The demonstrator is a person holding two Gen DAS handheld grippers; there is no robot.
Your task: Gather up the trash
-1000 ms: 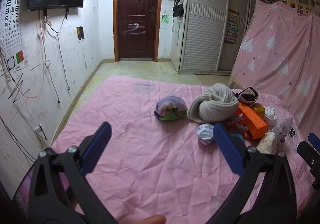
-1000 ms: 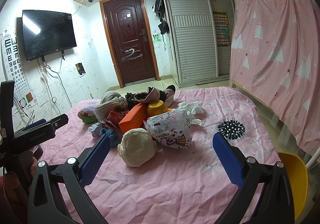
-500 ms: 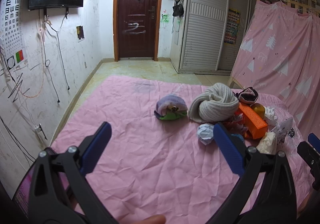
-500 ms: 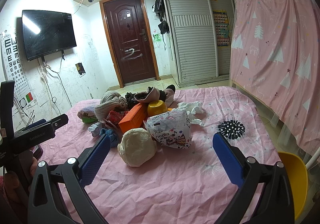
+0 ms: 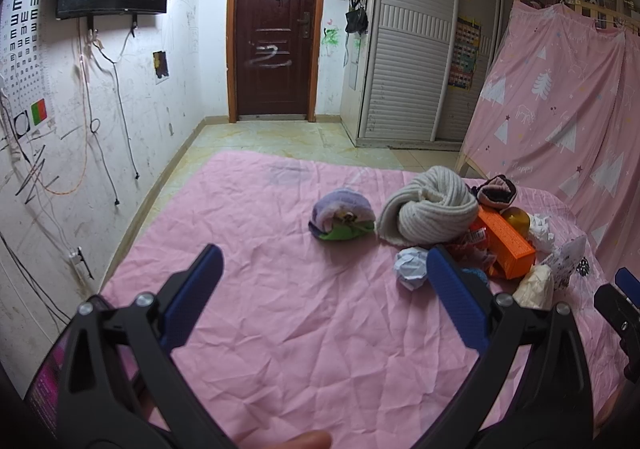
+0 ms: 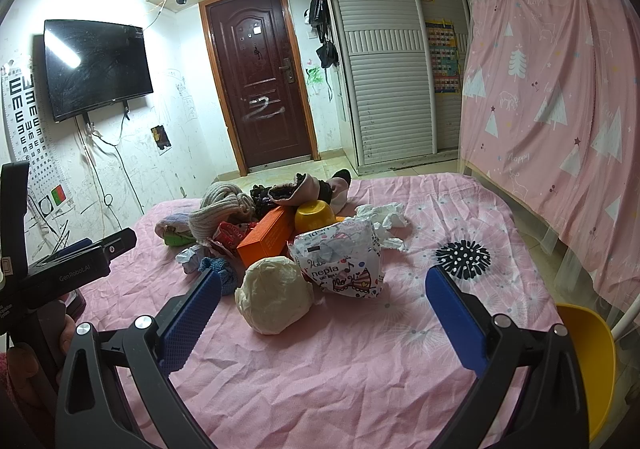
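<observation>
1. Right gripper (image 6: 320, 305): jaws spread wide, nothing held, hovering low over the pink bed (image 6: 360, 369).
2. Cream paper wad (image 6: 274, 295) lies just ahead between its jaws, slightly left of centre. Roughly round, so no long axis to align. Right hand is clearly the nearer one.
3. Nepia wrapper (image 6: 340, 265) touches the wad on its right; risk of snagging it.
4. Left gripper (image 5: 320, 289): jaws also wide, empty. White crumpled ball (image 5: 410, 265) sits by its right jaw.
5. Yellow bin (image 6: 588, 361) at right edge, likely drop target.

Creased pink cloth sheet (image 5: 280, 329); crumpled paper ball (image 5: 410, 264).
</observation>
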